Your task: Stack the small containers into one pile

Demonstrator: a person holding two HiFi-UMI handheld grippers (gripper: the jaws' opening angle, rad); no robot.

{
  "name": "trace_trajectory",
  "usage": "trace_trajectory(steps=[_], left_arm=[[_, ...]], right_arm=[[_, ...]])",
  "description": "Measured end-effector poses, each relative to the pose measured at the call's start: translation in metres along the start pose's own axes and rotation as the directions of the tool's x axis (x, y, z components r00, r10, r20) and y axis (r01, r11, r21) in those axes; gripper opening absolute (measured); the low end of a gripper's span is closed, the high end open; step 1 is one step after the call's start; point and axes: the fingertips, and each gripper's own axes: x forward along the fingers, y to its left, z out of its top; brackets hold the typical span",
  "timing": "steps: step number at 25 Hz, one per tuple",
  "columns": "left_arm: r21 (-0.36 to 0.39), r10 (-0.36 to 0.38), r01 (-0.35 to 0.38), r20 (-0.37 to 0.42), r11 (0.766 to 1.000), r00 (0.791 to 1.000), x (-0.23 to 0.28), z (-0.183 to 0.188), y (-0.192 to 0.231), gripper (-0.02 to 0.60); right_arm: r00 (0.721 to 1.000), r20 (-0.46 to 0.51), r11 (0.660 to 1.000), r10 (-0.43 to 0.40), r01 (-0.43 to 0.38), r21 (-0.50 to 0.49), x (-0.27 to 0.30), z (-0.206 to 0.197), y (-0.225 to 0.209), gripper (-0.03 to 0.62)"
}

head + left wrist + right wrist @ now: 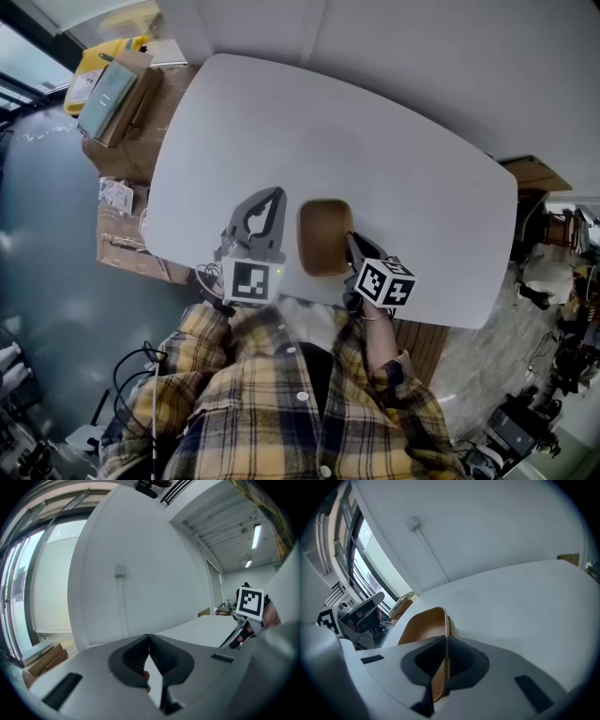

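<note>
A tan, oval small container [322, 236] sits on the white table [281, 112] near its front edge. My right gripper [352, 241] is shut on the container's right rim. In the right gripper view the thin rim [443, 634] runs between the closed jaws, and a second rim edge shows just beside it, as of a nested container. My left gripper [275, 195] rests on the table just left of the container, apart from it. In the left gripper view its jaws [149, 638] meet at the tips with nothing held.
Cardboard boxes [117, 94] and a yellow item [103, 58] stand on the floor beyond the table's far left corner. More boxes [127, 234] sit by its left edge. Cluttered equipment [553, 281] lies off the right end. My plaid-shirted body is at the front edge.
</note>
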Motion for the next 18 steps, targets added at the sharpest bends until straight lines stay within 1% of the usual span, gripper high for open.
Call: trace_trajectory(steps=[2,4,7,9,10,11,13,14,18], left_arm=[[-0.014,0.005,-0.005,-0.002,1.000,1.000,0.000,0.000,0.000,0.018],[0.007,0.000,0.000,-0.006,1.000,1.000,0.002,-0.002,0.000,0.018],[-0.025,0.009,-0.009,-0.007,1.000,1.000,0.003,-0.002,0.000,0.018],[-0.002,0.002,-0.002,-0.014,1.000,1.000,0.004,-0.004,-0.001,0.018],[0.010,-0.002,0.002,-0.019,1.000,1.000,0.005,-0.005,-0.002,0.018],[0.004,-0.001,0.001,-0.020,1.000,1.000,0.005,-0.005,-0.002,0.018],[-0.044,0.011,-0.011,-0.013,0.999,1.000,0.007,-0.003,-0.003,0.018],[-0.055,0.013,-0.013,-0.011,0.998,1.000,0.009,-0.003,-0.003,0.018],[-0.044,0.007,-0.007,-0.009,0.999,1.000,0.011,-0.004,-0.003,0.018]], right_arm=[[1.000,0.009,0.999,-0.023,0.024,-0.045,0.003,-0.001,-0.001,0.028],[0.998,0.027,0.994,-0.052,0.054,-0.098,0.005,0.000,-0.003,0.029],[0.995,0.048,0.980,-0.088,0.095,-0.176,0.006,0.002,-0.002,0.029],[0.993,0.047,0.965,-0.109,0.117,-0.235,0.007,0.001,0.000,0.035],[0.992,0.040,0.959,-0.117,0.123,-0.256,0.008,-0.001,0.000,0.058],[0.992,0.028,0.955,-0.121,0.124,-0.269,0.011,-0.004,0.000,0.071],[0.992,-0.004,0.952,-0.123,0.117,-0.284,0.017,-0.011,-0.001,0.072],[0.992,-0.019,0.949,-0.127,0.116,-0.294,0.020,-0.015,-0.002,0.072],[0.988,-0.049,0.937,-0.145,0.122,-0.328,0.029,-0.021,-0.003,0.080]])
